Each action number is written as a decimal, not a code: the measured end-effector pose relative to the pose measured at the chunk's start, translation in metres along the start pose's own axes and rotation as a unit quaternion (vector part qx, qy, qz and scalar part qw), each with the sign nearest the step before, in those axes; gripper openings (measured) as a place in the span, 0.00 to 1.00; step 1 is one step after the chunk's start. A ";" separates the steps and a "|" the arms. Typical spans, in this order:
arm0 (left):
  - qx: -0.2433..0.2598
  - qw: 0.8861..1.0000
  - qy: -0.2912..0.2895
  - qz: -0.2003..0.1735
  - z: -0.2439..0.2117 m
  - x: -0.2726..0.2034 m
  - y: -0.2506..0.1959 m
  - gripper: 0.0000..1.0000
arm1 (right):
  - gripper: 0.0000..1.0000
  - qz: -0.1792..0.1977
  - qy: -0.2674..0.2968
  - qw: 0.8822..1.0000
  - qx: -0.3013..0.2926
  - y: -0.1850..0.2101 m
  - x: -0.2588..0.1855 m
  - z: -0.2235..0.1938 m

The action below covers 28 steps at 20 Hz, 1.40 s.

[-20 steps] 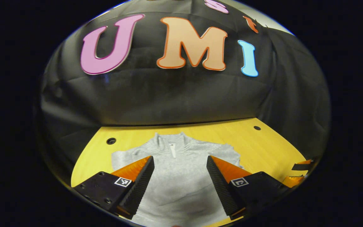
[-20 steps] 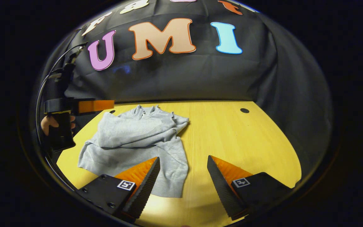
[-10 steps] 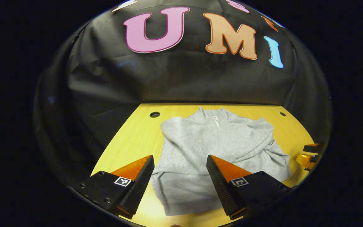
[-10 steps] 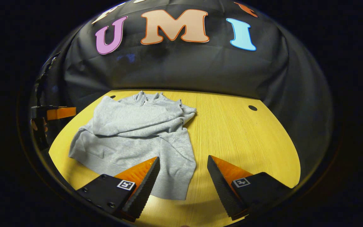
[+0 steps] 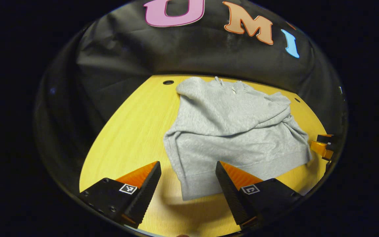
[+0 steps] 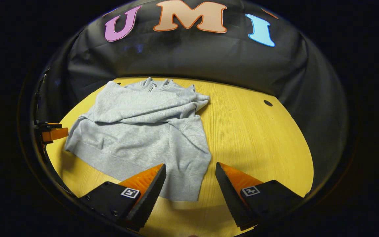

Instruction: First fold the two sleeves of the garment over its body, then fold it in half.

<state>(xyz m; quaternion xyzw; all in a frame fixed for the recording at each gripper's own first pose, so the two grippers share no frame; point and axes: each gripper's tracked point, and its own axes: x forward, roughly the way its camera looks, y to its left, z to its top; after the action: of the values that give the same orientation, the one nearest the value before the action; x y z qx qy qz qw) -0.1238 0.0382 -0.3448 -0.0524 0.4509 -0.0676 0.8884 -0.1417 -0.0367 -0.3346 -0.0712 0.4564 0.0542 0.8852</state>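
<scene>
A grey zip-neck sweatshirt [image 5: 235, 131] lies flat on the yellow wooden table [image 5: 130, 131], collar toward the black wall, both sleeves folded across its chest. In the right gripper view the same sweatshirt [image 6: 140, 131] shows its hem near the bottom. My left gripper [image 5: 188, 171] hangs open above the hem's left corner, holding nothing. Over the hem's right corner my right gripper [image 6: 190, 172] is open too, with cloth showing between its fingers but not pinched. Each view catches the other gripper at its edge: the right gripper [image 5: 322, 146] and the left gripper [image 6: 51, 133].
Small round holes [image 5: 168, 82] [image 6: 267, 103] sit in the tabletop near the far edge. Bare table lies to the left of the garment [image 5: 127, 138] and to its right [image 6: 258, 138]. Black cloth walls close the booth behind.
Both grippers have pulled back toward the near edge and tilted down, so the whole sweatshirt and its hem now show. The left gripper swung left off the chest. Both stayed open.
</scene>
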 end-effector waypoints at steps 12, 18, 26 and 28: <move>0.007 0.999 0.036 0.000 -0.019 0.006 0.007 0.96 | 0.95 0.008 0.063 0.998 0.017 0.007 0.019 -0.036; -0.010 0.999 0.028 0.014 -0.015 0.006 0.009 0.94 | 0.87 0.033 0.073 0.996 0.037 0.013 0.024 -0.036; 0.017 0.999 0.038 -0.024 -0.013 0.016 -0.009 0.38 | 0.19 0.073 0.097 0.991 0.052 0.034 0.026 -0.032; 0.017 0.999 0.043 -0.028 -0.013 0.016 -0.012 0.19 | 0.13 0.076 0.106 0.989 0.066 0.035 0.027 -0.030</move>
<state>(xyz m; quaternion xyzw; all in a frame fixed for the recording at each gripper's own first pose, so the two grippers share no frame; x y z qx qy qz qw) -0.1259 0.0229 -0.3630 -0.0471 0.4858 -0.1025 0.8668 -0.1559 -0.0070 -0.3762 0.0172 0.5545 0.0829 0.8279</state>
